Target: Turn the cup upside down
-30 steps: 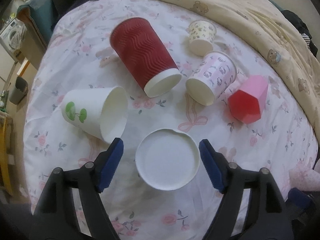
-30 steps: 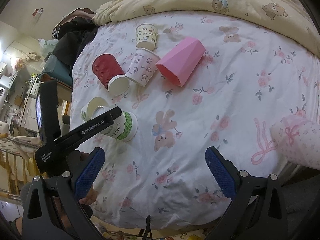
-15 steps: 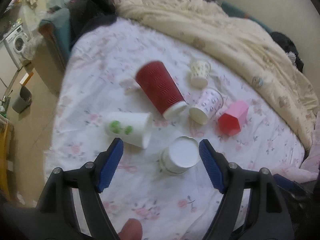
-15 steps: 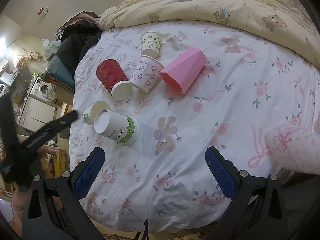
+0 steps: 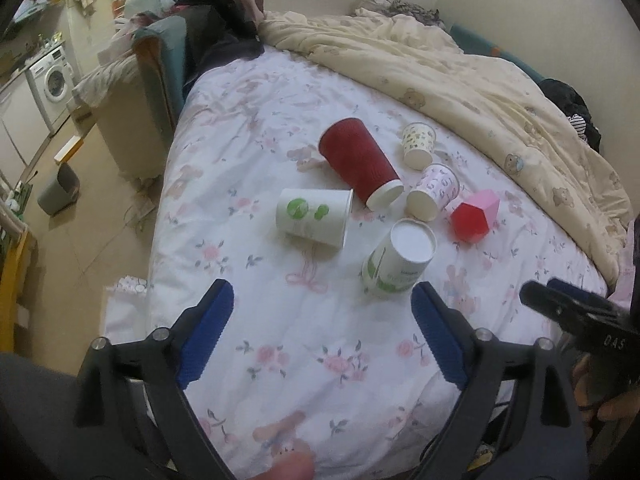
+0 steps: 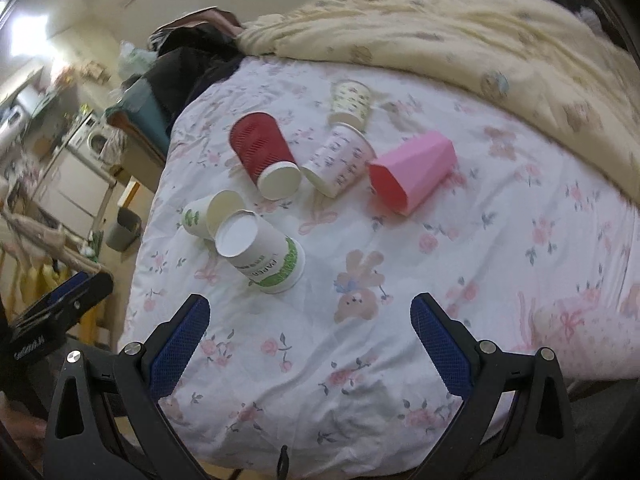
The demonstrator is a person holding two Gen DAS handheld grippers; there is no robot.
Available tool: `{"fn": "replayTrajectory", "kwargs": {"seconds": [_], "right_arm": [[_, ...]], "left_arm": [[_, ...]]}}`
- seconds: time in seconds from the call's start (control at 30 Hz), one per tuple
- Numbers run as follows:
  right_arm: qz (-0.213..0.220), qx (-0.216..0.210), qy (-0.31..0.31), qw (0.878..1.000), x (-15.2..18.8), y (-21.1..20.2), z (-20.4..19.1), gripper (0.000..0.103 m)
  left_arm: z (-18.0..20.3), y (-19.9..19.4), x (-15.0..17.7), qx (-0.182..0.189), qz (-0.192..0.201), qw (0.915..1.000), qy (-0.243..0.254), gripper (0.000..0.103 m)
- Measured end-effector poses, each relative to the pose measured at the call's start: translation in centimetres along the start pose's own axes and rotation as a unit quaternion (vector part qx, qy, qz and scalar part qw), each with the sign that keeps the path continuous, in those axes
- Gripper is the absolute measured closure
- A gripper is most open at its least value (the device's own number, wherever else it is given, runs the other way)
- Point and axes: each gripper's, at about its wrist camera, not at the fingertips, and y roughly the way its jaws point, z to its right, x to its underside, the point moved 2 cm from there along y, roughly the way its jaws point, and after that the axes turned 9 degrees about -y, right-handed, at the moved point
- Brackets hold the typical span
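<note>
A white paper cup with green print [image 5: 396, 260] stands upside down, leaning, on the floral bedsheet [image 5: 304, 340], its white base up; it also shows in the right wrist view [image 6: 264, 256]. My left gripper [image 5: 320, 336] is open and empty, well back from it. My right gripper [image 6: 308, 344] is open and empty, near the bed's front edge. Lying on their sides are a white cup with green dots [image 5: 314, 216], a red ribbed cup [image 5: 358, 160], a pink-patterned cup [image 5: 434, 190] and a pink faceted cup [image 5: 476, 218]. A small patterned cup [image 5: 418, 144] sits behind them.
A cream quilt [image 5: 480, 80] is heaped along the far right of the bed. A dark pile of clothes [image 5: 216, 28] lies at the back. The floor, a grey bin [image 5: 60, 188] and a washing machine [image 5: 52, 80] are at the left.
My left gripper has drawn back and up from the green-print cup, which stays inverted on the sheet. My right gripper has shifted a little; its view is blurred.
</note>
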Motion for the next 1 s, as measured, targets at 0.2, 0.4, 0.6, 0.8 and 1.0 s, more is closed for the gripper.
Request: {"fn": "replayTrajectory", "kwargs": {"seconds": [0.2,0.4,0.6,0.8,1.0], "right_arm": [[0.026,0.022,-0.056,0.998,-0.2,-0.2,-2.2,0.000],[0.023,0.036,-0.080,0.996,-0.2,0.4,-3.4,0.000],[0.022,0.040,-0.084,0.995,-0.1,0.5,-3.6,0.000],[0.023,0.040,-0.084,0.995,-0.1,0.6,-3.6,0.000],[0.023,0.038,-0.083,0.996,-0.1,0.5,-3.6,0.000]], "left_arm": [[-1.1,-0.2,0.3,-0.005,0.010,0.9999,-0.001,0.000],[-1.1,0.3,0.6,-0.002,0.002,1.0000,-0.002,0.000],[-0.7,0.1,0.7,-0.001,0.007,1.0000,0.000,0.000],[-0.8,0.2,0.8,-0.006,0.005,1.0000,-0.002,0.000],[-0.9,0.2,0.8,-0.008,0.007,0.9999,0.000,0.000]]}}
